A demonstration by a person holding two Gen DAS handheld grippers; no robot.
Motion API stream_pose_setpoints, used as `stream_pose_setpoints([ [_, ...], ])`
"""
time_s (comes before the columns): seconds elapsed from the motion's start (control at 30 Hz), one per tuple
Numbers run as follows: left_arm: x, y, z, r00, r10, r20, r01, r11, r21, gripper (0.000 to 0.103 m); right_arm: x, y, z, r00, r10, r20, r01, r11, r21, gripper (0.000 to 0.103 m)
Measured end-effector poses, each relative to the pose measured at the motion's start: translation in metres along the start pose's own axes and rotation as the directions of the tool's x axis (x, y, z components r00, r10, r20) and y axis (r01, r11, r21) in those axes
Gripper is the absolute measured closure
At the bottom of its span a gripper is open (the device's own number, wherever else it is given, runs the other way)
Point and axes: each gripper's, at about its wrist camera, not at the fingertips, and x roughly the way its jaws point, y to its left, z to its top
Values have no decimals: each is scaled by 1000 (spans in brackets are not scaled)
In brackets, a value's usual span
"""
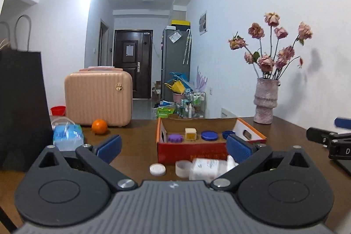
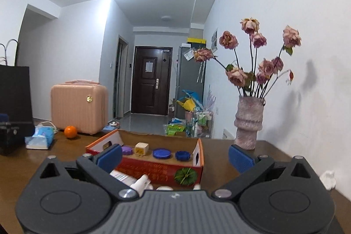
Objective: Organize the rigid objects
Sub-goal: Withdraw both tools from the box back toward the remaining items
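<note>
- Left gripper (image 1: 173, 147) and right gripper (image 2: 175, 156) both stood spread wide, holding nothing.
- Caps sat sorted inside the red box (image 1: 188, 151); a white lid (image 1: 157, 169) and bottles (image 1: 206, 168) (blurred) lay before it, probably awaiting sorting.

Dark wooden counter (image 1: 136, 146). Bearing an open red cardboard box (image 1: 193, 151), a white lid (image 1: 157, 169) and blurred white containers (image 1: 204, 168) just before it, an orange (image 1: 99, 126), pink case (image 1: 98, 98), tissue pack (image 1: 68, 137), black bag (image 1: 22, 106), flower vase (image 1: 265, 100).
</note>
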Motion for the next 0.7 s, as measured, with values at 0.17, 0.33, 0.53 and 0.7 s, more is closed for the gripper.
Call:
stream_pose_setpoints([
  [0.17,-46,10,-32,1000,-5,-27,4,999,-43,0,-44,6,-28,998,46,-39,-43,997,65,0],
  [0.33,-62,19,-62,994,-10,-111,7,1000,-23,0,-88,16,-63,998,62,-32,-59,996,70,0],
  [0.53,-41,20,-66,987,6,-159,-18,997,-76,0,-69,18,-78,991,79,-112,-62,987,145,0],
  [0.7,-22,20,-78,976,18,-219,-29,998,-48,0,-53,13,-91,982,75,-175,-45,984,171,0],
])
